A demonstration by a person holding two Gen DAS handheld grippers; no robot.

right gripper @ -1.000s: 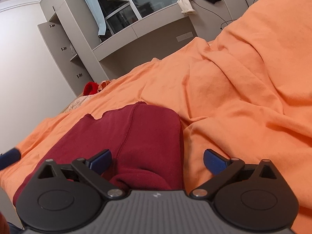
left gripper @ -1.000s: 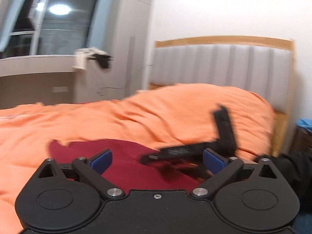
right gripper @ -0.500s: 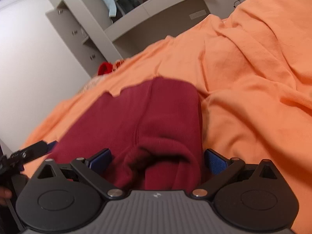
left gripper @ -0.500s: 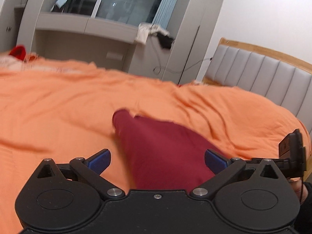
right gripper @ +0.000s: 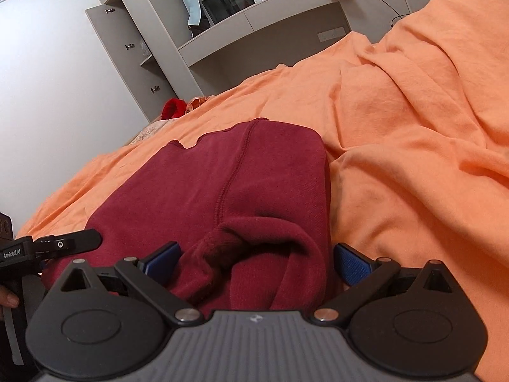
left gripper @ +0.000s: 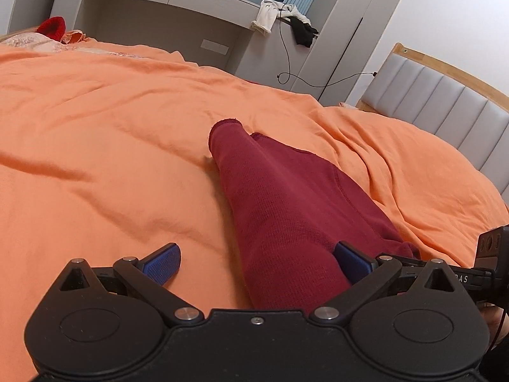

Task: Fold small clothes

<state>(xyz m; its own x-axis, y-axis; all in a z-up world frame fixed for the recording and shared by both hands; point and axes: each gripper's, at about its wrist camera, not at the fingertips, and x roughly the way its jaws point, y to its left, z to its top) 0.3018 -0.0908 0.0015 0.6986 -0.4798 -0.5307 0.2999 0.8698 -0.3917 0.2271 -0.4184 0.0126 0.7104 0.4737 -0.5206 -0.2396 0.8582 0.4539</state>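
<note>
**Two grippers wide open over a part-folded garment**

Both are spread apart w/ nothing held. Left gripper (left gripper: 256,262) sits low over the near end of the garment (left gripper: 286,210); one blue pad is over bare bedspread (left gripper: 95,133), the other at the cloth's edge. Right gripper (right gripper: 256,262) straddles a bunched, rolled-up hem at the garment (right gripper: 229,184) end nearest it. Dark red knit lies flat on the orange bedspread (right gripper: 413,146), approx. mid-bed, doubled lengthwise by the look of it, long edges fairly neat. Judging from that: first fold done, the loose hem needs tidying, and at least one crosswise fold is left. Farther off, more red clothing (left gripper: 51,27) lies near the bed's far edge, prob. not yet folded.
</note>
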